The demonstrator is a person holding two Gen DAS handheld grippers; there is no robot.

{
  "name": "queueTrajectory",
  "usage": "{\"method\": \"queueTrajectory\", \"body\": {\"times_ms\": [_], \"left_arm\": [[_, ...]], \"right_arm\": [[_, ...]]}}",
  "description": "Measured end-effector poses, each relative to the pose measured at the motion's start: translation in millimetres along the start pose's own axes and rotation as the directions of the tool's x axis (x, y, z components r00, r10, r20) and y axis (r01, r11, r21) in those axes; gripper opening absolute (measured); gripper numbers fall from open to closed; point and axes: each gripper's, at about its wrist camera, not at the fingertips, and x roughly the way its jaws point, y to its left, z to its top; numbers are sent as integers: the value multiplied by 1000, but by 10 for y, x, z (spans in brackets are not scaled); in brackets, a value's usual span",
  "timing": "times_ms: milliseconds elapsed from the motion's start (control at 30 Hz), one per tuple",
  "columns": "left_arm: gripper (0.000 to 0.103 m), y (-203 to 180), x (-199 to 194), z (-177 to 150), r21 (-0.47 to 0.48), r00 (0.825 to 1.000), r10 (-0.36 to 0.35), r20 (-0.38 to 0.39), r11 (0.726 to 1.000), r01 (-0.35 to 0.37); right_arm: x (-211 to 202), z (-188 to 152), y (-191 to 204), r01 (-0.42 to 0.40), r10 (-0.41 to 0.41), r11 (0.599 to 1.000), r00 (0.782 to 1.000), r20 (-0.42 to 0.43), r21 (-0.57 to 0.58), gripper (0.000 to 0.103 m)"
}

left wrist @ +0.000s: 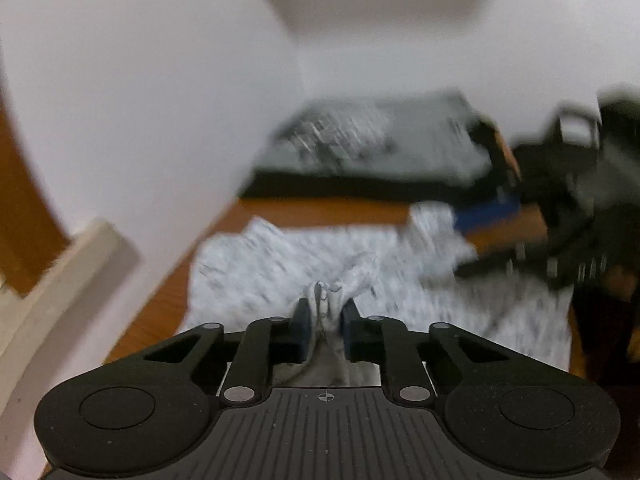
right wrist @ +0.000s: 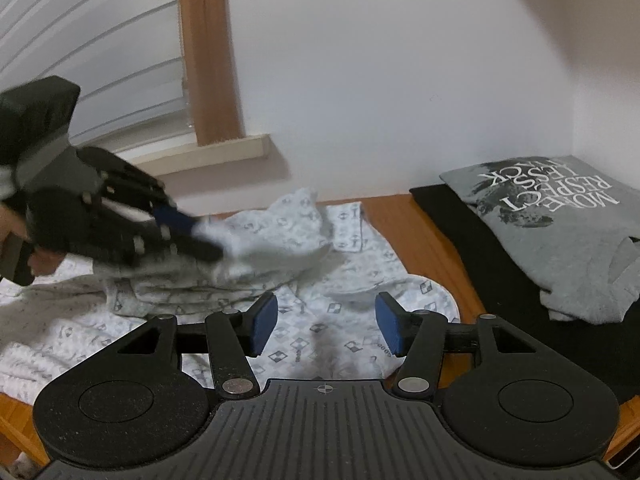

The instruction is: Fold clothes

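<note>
A white garment with a grey diamond print (right wrist: 320,320) lies spread and partly bunched on the wooden table (right wrist: 404,232). My left gripper (left wrist: 325,312) is shut on a raised fold of this garment (left wrist: 320,264), cloth pinched between its blue pads. In the right wrist view the left gripper (right wrist: 192,232) comes in from the left, blurred, lifting that fold. My right gripper (right wrist: 326,322) hovers open just above the garment's near right part, nothing between its fingers. In the left wrist view the right gripper (left wrist: 560,256) shows blurred at the right.
A folded grey T-shirt with white lettering (right wrist: 560,232) lies on a black cloth (right wrist: 460,232) at the table's right, against the white wall. A window sill (right wrist: 224,152) and blinds (right wrist: 92,60) stand at the back left. A hand (right wrist: 36,260) holds the left gripper.
</note>
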Motion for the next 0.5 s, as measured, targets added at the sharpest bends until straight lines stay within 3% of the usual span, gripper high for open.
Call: {"method": "queueTrajectory", "body": {"times_ms": [133,233,400,500], "left_arm": [[14,439,-567,-26,-187,988,38,150,982,-10],[14,772,-1002,-148,-283,979,52,199,959,7],[14,1087,-1597,-517,-340,963,195,184,932,-123],[14,1242,-1908,-857,-398,952,259,164,900,-177]], "right_arm": [[24,40,75,-9,9,1000,1000,20,3,55],[91,126,188,-27,27,1000,999,40,-1,55],[305,245,457,-62,63,997,998,27,-45,55],[445,287,608,-71,71,995,997,-1,-75,55]]}}
